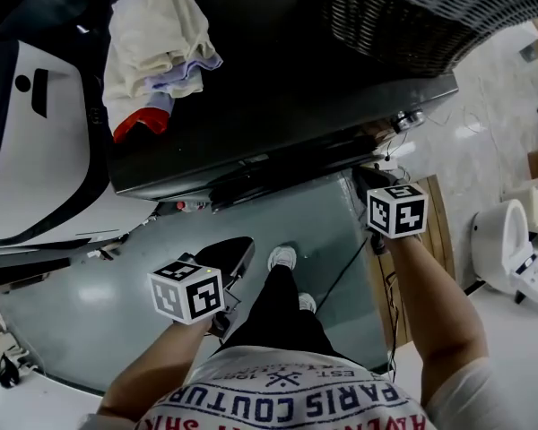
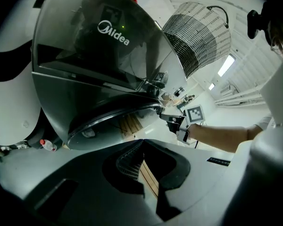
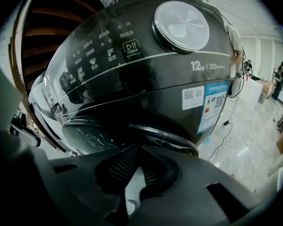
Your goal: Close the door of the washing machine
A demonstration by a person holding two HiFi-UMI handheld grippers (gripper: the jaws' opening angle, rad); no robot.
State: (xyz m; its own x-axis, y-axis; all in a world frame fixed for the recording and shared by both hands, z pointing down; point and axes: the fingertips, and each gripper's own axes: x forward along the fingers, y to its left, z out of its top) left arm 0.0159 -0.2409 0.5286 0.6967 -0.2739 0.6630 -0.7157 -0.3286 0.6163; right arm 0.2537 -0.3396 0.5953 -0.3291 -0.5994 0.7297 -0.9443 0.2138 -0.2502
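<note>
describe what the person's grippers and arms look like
The left gripper and right gripper each have a dark grey moulded body and two black jaws with ribbed inner pads. Each also carries a white cube with black square markers. The person wears a white short-sleeved T-shirt with dark lettering, and the forearms are uncovered.

Grey floor (image 1: 72,307) shines; pale tiles (image 1: 484,141) beside; strip light (image 2: 225,66) overhead.

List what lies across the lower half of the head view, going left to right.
From the left: left hand-held gripper → white shoe → right hand-held gripper → white toilet-like fixture at the right edge.
</note>
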